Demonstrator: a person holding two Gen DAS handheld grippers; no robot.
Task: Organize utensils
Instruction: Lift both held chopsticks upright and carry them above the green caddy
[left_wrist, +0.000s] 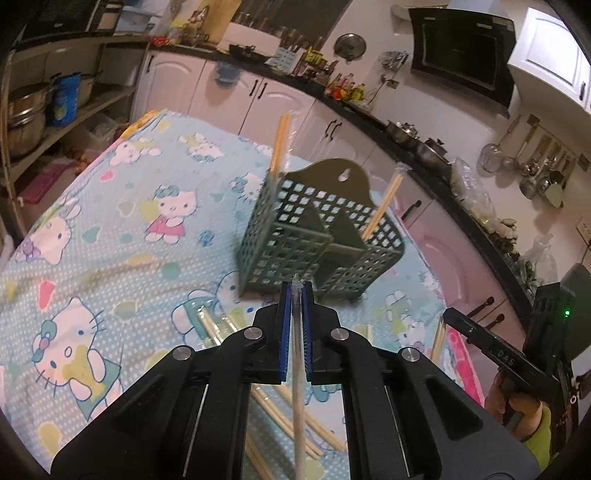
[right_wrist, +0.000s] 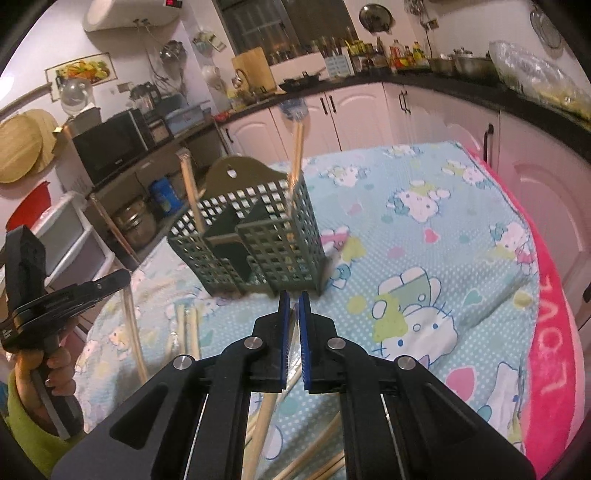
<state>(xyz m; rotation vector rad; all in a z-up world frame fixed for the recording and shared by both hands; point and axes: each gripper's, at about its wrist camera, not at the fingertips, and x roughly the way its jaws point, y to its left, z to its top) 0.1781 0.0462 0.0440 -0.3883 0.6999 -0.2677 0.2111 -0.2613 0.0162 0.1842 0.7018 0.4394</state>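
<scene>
The left gripper (left_wrist: 295, 295) was clenched on one wrapped chopstick pair (left_wrist: 298, 387). The pair's long axis ran along the fingers, from 6 o'clock in the left wrist view up to a wrapper tip just past the fingertips at 12 o'clock.

The green utensil holder (left_wrist: 295, 243) stood upright on the patterned tablecloth (left_wrist: 110, 229), directly ahead of the left jaws at 12 o'clock and near them. Its open top faced upward. Two wrapped pairs already stood in it: one in the 10 o'clock compartment (left_wrist: 279, 144) and one in the 2 o'clock compartment (left_wrist: 382, 206), both leaning outward.

The right gripper (right_wrist: 294, 299) had its jaws nearly closed, with a narrow gap between the blue pads (right_wrist: 283, 339). Whether anything was pinched there could not be determined. Loose chopsticks (right_wrist: 188, 332) lay flat on the cloth below and at 8 o'clock of it.

Judgement: both grippers sat at similar range from the holder, but only the left visibly carried a load. The held pair pointed toward the holder's front wall, not its opening, so insertion would require raising and tipping it upright.
</scene>
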